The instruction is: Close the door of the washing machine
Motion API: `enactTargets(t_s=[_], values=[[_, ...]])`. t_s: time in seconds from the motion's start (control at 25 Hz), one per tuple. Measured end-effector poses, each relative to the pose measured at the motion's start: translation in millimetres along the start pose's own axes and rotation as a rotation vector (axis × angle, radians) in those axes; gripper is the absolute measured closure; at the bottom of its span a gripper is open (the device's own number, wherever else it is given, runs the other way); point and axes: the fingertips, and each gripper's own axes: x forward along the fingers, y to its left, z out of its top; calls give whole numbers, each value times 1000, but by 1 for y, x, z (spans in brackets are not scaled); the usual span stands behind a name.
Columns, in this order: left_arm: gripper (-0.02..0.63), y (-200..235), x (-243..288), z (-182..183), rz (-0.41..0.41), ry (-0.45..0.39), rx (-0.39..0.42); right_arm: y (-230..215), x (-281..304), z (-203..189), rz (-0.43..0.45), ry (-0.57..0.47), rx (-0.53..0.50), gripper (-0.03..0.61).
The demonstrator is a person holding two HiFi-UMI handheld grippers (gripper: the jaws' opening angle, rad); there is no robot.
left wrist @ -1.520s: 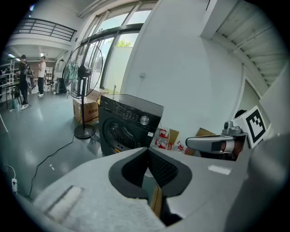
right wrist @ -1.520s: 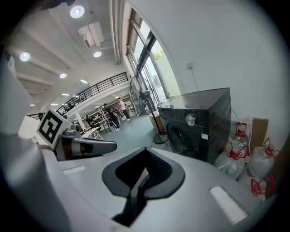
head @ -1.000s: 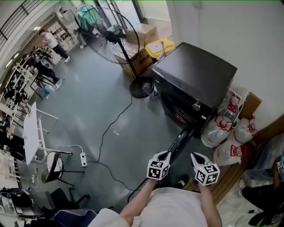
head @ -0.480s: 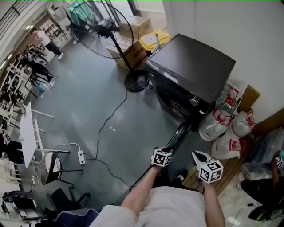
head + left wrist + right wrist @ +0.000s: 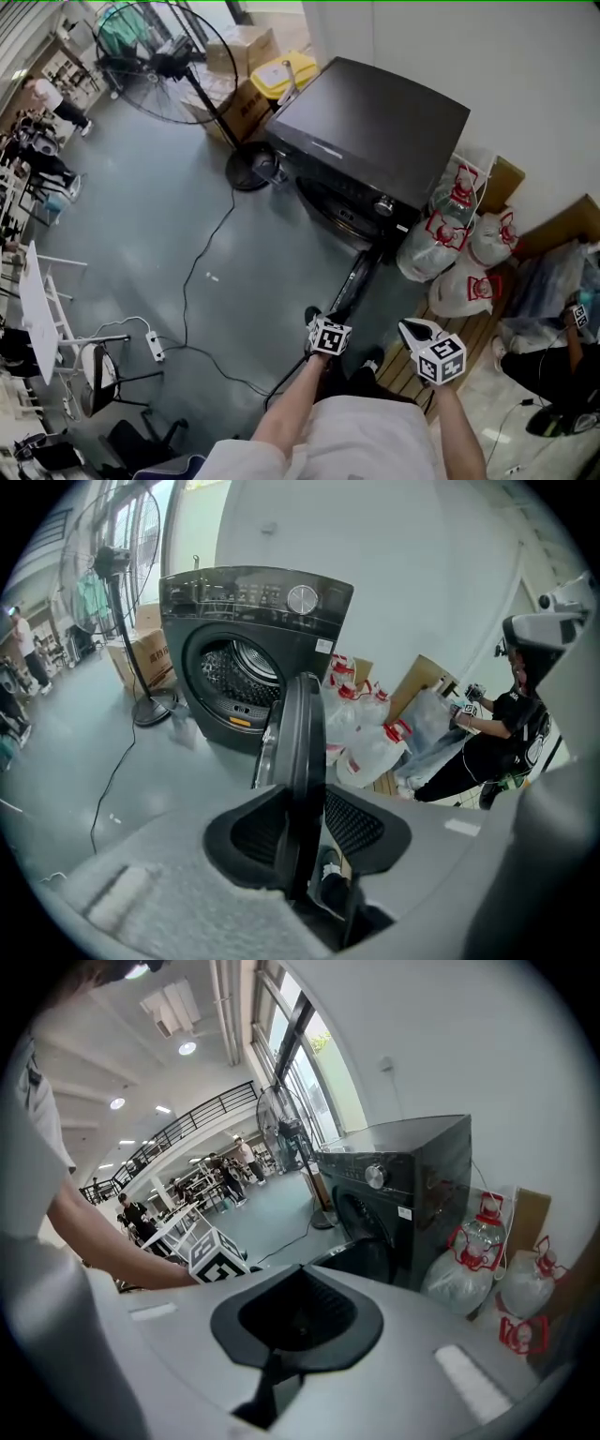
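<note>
The black washing machine (image 5: 375, 141) stands against the white wall with its round door (image 5: 356, 279) swung wide open, edge-on towards me. In the left gripper view the door (image 5: 302, 724) runs straight between the jaws of my left gripper (image 5: 305, 803), and the drum opening (image 5: 239, 672) shows behind it. Those jaws have just been opening; they stand apart around the door's rim, with a gap showing on the right side. My left gripper (image 5: 322, 319) is at the door's outer end. The right gripper (image 5: 417, 330) hangs to the right of the door, shut and empty, facing the machine (image 5: 403, 1194).
A tall standing fan (image 5: 159, 56) and cardboard boxes (image 5: 246, 103) are left of the machine. A cable (image 5: 202, 272) crosses the floor to a power strip (image 5: 153, 345). Bagged water bottles (image 5: 450, 234) lie right of the machine, by a wooden pallet (image 5: 403, 366). A person (image 5: 553, 366) sits far right.
My left gripper has sunk down to the outer edge of the open door and its jaws have come apart around it. The right gripper dropped slightly. The head view has shifted towards the machine.
</note>
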Motion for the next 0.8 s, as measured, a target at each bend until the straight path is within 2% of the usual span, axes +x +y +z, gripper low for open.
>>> enactTargets(t_s=[0.16, 0.36, 0.56, 0.8], values=[[479, -1, 1, 6, -25, -30, -18, -6, 13, 1, 12, 54, -65, 575], [477, 4, 0, 4, -55, -32, 2, -8, 35, 7, 33, 112, -138, 575], [479, 19, 1, 5, -48, -31, -6, -5, 61, 15, 60, 162, -216, 575], [477, 43, -3, 11, -38, -11, 7, 3, 99, 21, 94, 149, -125, 575]])
